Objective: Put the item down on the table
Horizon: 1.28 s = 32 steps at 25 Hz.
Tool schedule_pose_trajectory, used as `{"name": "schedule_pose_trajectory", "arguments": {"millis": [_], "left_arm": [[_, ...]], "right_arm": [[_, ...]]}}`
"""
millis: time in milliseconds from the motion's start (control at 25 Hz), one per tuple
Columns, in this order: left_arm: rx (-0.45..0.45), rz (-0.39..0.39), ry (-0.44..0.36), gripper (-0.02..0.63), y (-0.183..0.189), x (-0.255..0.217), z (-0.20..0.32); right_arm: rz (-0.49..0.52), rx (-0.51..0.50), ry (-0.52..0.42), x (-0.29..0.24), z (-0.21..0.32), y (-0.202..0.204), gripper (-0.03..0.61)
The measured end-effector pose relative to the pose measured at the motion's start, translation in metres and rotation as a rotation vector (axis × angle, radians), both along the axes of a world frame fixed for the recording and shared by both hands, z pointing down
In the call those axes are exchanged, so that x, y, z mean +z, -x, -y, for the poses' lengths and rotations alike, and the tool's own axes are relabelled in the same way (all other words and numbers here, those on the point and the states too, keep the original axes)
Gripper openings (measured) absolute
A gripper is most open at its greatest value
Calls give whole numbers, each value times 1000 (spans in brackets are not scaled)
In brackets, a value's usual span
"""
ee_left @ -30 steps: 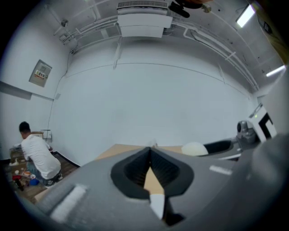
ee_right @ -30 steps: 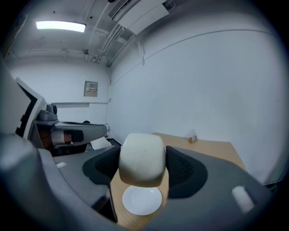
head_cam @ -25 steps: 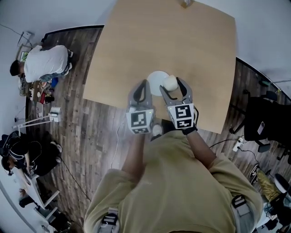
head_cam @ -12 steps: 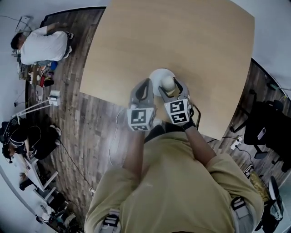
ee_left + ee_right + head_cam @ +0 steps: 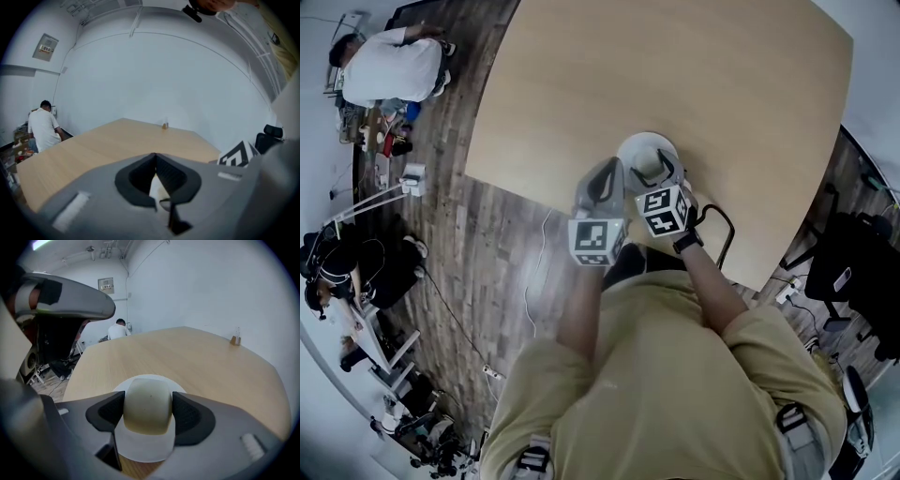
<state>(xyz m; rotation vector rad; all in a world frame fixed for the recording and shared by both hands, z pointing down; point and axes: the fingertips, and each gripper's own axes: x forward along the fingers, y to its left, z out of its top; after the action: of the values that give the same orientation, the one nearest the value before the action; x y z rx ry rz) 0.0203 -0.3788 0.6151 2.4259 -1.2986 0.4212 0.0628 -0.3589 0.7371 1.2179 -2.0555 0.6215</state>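
A cream, rounded item [image 5: 149, 405] sits between the black pads [image 5: 108, 411] of my right gripper [image 5: 150, 411], which is shut on it. It hangs just over a white plate [image 5: 143, 448] on the light wooden table [image 5: 201, 364]. In the head view the right gripper [image 5: 654, 174] reaches over the plate [image 5: 649, 148] near the table's front edge, and the item is mostly hidden by the fingers. Just left of the plate is my left gripper [image 5: 607, 178]. In its own view the left gripper [image 5: 155, 161] has its jaws together with nothing between them.
A small bottle [image 5: 236, 339] stands at the far side of the table, also visible in the left gripper view [image 5: 165, 124]. The table [image 5: 675, 84] ends just under my hands. A person in a white shirt [image 5: 389, 66] works at the left. A dark chair [image 5: 853, 267] stands at the right.
My right gripper has carried the item from the plate's right rim to over the plate, closer to me. The left gripper stayed beside it.
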Motion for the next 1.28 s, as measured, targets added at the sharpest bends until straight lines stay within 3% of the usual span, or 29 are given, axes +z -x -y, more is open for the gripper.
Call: {"name": "schedule_pose_trajectory", "arguments": {"millis": [400, 800, 880, 1040, 1280], "left_arm": [[-5, 13, 17, 0, 8, 8, -13], [-14, -10, -20, 0, 20, -20, -30], [-15, -21, -37, 0, 21, -32, -32], [-16, -48, -70, 0, 24, -55, -43], [-4, -93, -136, 0, 29, -85, -62]], "right_arm": [[-67, 1, 39, 17, 8, -8, 318], [-51, 40, -43, -20, -9, -9, 334], [-7, 65, -57, -38, -13, -12, 267], [72, 130, -110, -79, -25, -17, 191], [128, 214, -250, -134, -42, -27, 69]]}}
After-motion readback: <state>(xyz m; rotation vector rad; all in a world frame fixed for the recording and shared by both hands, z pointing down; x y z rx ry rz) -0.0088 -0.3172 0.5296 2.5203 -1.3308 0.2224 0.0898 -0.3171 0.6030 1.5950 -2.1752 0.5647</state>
